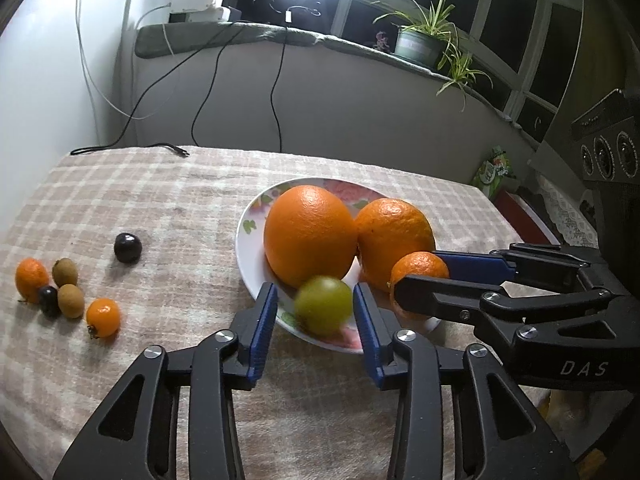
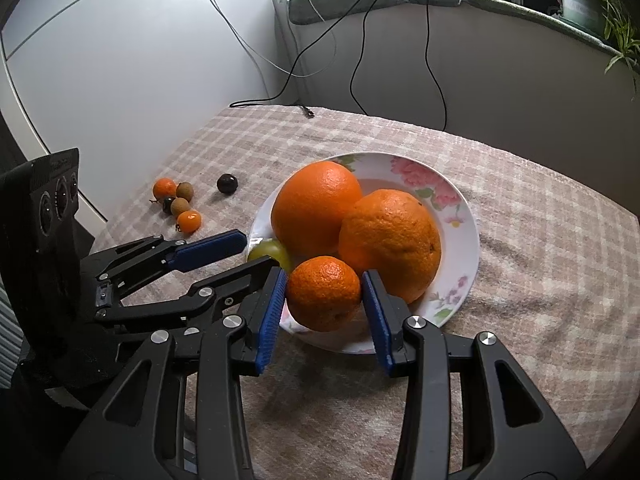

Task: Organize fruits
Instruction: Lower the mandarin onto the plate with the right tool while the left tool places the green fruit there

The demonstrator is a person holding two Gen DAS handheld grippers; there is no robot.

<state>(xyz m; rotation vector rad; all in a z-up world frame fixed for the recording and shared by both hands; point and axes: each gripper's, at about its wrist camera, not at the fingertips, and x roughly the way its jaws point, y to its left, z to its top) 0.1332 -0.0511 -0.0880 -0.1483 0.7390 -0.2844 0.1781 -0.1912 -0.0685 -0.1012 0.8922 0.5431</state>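
The white floral ceramic plate [image 2: 466, 236] held two big oranges. The right gripper [image 2: 324, 300] clasped a small firm mandarin [image 2: 324, 292] at its sides. The left gripper [image 1: 316, 312], pads clear, flanked a slippery, easily bruised green grape [image 1: 324, 304] at the rim.

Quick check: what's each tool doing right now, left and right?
Left tool: open, green grape loose between its pads.
Right tool: shut on the small mandarin.

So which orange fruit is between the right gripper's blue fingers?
The small mandarin at the plate's near edge; the two big oranges lie behind it, free.
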